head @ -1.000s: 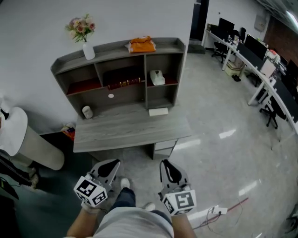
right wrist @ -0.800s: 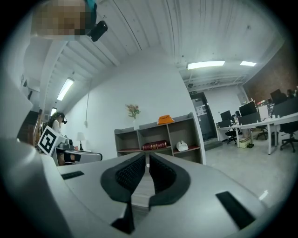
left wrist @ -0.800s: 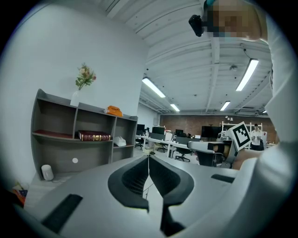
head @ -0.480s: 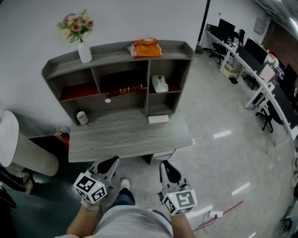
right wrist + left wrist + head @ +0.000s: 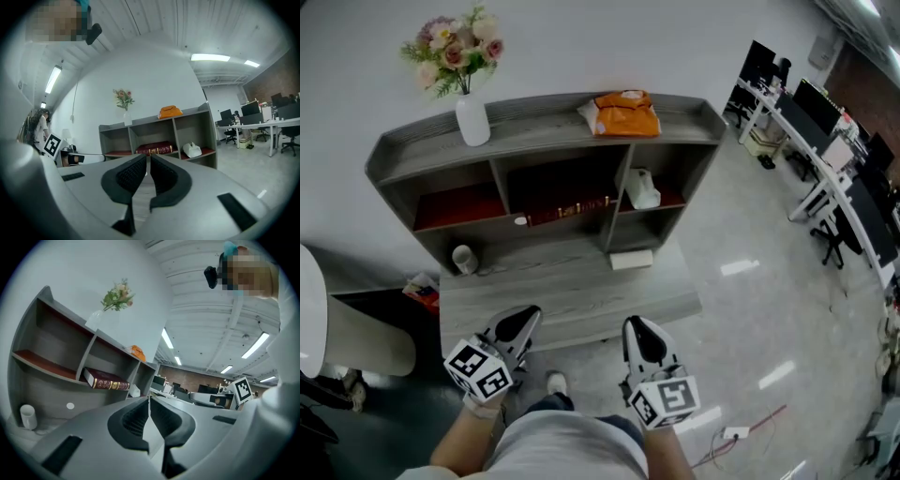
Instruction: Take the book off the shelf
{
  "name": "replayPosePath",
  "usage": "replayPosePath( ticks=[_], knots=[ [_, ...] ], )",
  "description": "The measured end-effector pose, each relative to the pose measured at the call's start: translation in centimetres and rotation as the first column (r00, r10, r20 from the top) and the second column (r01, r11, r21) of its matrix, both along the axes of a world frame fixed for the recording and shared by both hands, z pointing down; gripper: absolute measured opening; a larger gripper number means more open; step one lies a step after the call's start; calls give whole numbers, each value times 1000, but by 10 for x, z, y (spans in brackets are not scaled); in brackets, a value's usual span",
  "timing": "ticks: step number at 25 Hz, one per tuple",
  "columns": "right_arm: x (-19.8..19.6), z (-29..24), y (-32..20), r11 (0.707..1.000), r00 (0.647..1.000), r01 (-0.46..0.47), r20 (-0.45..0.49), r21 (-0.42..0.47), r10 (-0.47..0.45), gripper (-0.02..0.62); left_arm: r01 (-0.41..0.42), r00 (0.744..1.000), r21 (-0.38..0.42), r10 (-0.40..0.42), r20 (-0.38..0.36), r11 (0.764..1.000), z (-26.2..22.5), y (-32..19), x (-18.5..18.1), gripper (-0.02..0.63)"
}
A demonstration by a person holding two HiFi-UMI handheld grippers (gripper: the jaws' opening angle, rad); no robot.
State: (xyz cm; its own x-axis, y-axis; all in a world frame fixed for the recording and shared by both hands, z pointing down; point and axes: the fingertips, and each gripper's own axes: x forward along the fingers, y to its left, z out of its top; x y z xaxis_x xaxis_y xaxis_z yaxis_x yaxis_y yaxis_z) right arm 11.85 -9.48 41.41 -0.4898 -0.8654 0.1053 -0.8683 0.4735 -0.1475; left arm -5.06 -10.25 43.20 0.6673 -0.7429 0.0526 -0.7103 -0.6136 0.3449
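Observation:
A dark red book (image 5: 572,204) with gold lettering on its spine lies flat in the middle compartment of the grey shelf (image 5: 544,141) that stands on the desk (image 5: 567,298). The book (image 5: 106,380) also shows in the left gripper view, and the book (image 5: 153,149) shows in the right gripper view, well ahead of both grippers. My left gripper (image 5: 521,322) and right gripper (image 5: 635,328) hover side by side at the desk's near edge, low in the head view. Both are shut with nothing held: left gripper (image 5: 149,399), right gripper (image 5: 148,157).
On the shelf top stand a vase of flowers (image 5: 472,114) and an orange bag (image 5: 624,112). A white object (image 5: 643,190) fills the right compartment. A white cup (image 5: 464,258) and a flat white box (image 5: 632,259) rest on the desk. Office desks and chairs (image 5: 825,169) line the right.
The view has moved closer to the desk, so the shelf looks larger and nearer. Both grippers keep their places in front of the body and stay shut.

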Motion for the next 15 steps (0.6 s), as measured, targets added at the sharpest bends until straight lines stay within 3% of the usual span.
replayPosePath(
  ticks=[9, 11, 15],
  knots=[
    [-48, 4, -63, 999, 999, -30, 21, -28, 30, 37, -27, 979, -108, 5, -203, 994, 15, -78, -42, 18],
    [-50, 7, -72, 999, 999, -32, 23, -40, 32, 35, -25, 959, -150, -19, -284, 988, 19, -94, -47, 26],
    [-45, 11, -92, 998, 998, -33, 45, -61, 36, 37, -13, 905, -223, -84, -417, 975, 28, -127, -47, 121]
  ],
)
